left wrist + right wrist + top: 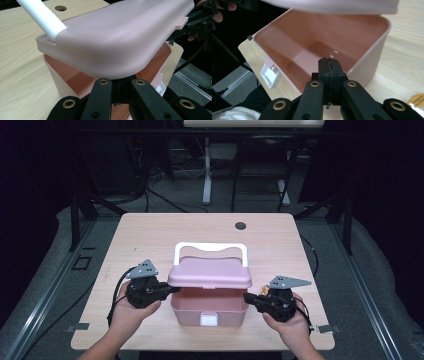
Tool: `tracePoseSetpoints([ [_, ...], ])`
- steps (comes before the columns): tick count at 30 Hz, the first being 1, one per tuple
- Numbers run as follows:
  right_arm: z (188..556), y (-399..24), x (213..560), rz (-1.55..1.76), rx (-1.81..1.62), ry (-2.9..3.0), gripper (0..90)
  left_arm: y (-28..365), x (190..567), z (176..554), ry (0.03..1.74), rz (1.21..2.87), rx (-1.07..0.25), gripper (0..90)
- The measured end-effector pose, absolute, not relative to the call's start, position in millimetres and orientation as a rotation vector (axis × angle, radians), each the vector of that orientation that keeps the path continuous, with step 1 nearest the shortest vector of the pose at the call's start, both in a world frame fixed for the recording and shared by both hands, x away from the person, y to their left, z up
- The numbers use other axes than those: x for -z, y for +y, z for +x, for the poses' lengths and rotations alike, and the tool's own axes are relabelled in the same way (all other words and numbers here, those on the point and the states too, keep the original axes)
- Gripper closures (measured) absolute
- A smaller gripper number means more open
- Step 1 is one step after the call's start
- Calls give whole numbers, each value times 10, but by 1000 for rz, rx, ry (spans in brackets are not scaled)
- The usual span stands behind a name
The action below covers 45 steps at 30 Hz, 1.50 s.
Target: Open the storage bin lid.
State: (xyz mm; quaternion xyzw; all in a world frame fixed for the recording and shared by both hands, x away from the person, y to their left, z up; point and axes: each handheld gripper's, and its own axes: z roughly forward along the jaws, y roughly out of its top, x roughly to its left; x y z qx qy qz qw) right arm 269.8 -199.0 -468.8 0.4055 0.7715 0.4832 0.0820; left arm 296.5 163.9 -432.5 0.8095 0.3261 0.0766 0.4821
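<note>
— Two grippers at a pink box (209, 309), seen from the high view. Box sitting near the front edge of the wooden table (150, 235), at about 6 o'clock from the round hole (240, 225). White latch (208, 320) on its front wall.

— And the lid?

— Pink lid (210, 272) raised above the box, white handle (210, 248) at its far side. Left gripper (172, 289) at 9 o'clock of the box, tip at the lid's left edge. Right gripper (248, 297) at 3 o'clock, tip just beside the box's right rim.

— From the left gripper view?

— Lid (120, 37) looming overhead, tilted, handle (41, 17) at 11 o'clock. Box (62, 82) open beneath. Jaws pressed together under the lid's near edge; touching or not, cannot tell.

— From the right gripper view?

— Box (324, 45) open and bare inside, latch (270, 75) at 8 o'clock, lid (337, 6) along the top. Right gripper (329, 62) with jaws pressed together, pinching nothing, tip over the near rim.
</note>
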Motion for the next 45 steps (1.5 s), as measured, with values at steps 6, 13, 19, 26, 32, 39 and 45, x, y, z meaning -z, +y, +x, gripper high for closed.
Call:
tracePoseSetpoints([
  [6,2702,-1905,4746,1204,-1445,2336,899,1641,4319,2971,799,1966,-183,898],
  [13,2705,-1812,4793,1196,-1454,2352,900,1638,4296,2981,795,1959,-186,898],
  [19,2699,-1789,4858,1197,-1438,2360,900,1643,4283,2992,797,1958,-186,898],
  [26,2720,-1764,4917,1208,-1451,2363,900,1639,4257,3008,795,1955,-191,898],
  [32,2733,-1762,4930,1204,-1440,2358,900,1638,4245,3013,795,1958,-196,898],
  [39,2727,-1772,4941,1199,-1442,2358,900,1636,4202,3030,802,1946,-202,897],
  [45,2717,-1782,4955,1199,-1452,2345,900,1660,4180,3063,807,1938,-199,897],
])
